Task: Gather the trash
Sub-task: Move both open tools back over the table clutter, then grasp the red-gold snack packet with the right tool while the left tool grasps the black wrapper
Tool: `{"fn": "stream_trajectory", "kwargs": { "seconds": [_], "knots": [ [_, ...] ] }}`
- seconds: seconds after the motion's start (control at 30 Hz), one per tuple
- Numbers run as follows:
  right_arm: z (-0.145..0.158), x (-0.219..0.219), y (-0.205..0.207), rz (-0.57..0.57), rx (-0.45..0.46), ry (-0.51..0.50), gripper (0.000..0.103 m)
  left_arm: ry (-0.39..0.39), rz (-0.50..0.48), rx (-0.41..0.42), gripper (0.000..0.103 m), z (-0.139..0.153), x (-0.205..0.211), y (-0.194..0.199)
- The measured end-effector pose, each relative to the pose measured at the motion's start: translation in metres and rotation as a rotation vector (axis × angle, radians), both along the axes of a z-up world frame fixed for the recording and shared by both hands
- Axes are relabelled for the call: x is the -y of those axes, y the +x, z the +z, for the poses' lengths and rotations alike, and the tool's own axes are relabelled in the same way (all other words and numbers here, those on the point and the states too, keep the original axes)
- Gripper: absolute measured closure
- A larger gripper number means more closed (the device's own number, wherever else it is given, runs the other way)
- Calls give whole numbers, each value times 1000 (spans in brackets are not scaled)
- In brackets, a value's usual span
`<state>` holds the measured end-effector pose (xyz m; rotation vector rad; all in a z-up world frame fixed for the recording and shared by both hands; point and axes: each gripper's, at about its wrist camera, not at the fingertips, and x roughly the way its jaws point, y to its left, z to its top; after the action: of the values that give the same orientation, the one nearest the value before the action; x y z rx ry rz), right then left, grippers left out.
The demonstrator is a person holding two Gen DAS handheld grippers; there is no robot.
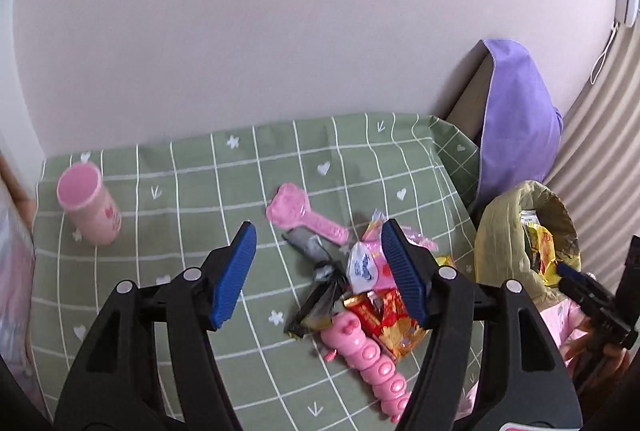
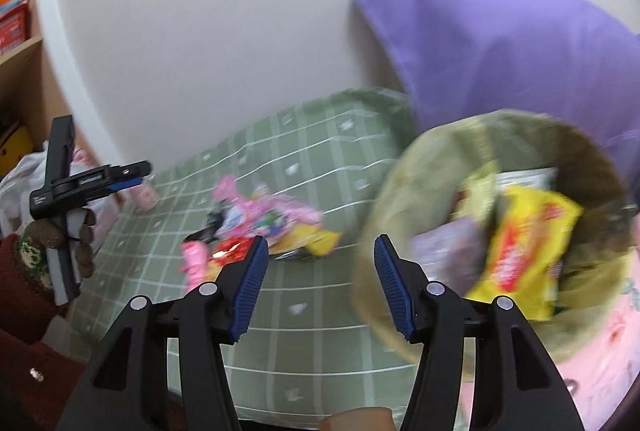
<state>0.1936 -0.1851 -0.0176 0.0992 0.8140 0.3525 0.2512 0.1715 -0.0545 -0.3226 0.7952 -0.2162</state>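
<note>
My left wrist camera looks forward and down along my left gripper [image 1: 318, 273] from close above the worktop [image 1: 180, 191], facing the white wall [image 1: 280, 31], with the wrapper pile [image 1: 360, 283] just ahead. My right wrist camera looks the same way down my right gripper [image 2: 320, 283], nearer the worktop's right end, right over the lined trash bin [image 2: 384, 231]. Both views share the green checked cloth, the wrapper pile [image 2: 272, 227], the bin [image 1: 496, 231] and the purple fabric [image 1: 516, 119] [image 2: 500, 43]. Each view catches the other gripper at its edge.
</note>
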Motion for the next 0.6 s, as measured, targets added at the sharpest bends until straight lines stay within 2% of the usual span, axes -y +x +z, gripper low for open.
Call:
{"fn": "stream_trajectory", "kwargs": {
  "seconds": [0.07,0.23,0.43,0.6],
  "knots": [
    [-8,-17,3,40,-24,-29,51,-11,-3,-10,41,-5,2,-4],
    [-26,-60,5,146,-36,-190,51,32,-44,-38,41,-16,10,-14],
    [-42,-67,7,160,-69,-182,51,85,-174,-71,41,-31,36,-9],
    [-55,-56,-1,136,-98,-159,51,159,-216,-143,41,-57,62,18]
  ]
}}
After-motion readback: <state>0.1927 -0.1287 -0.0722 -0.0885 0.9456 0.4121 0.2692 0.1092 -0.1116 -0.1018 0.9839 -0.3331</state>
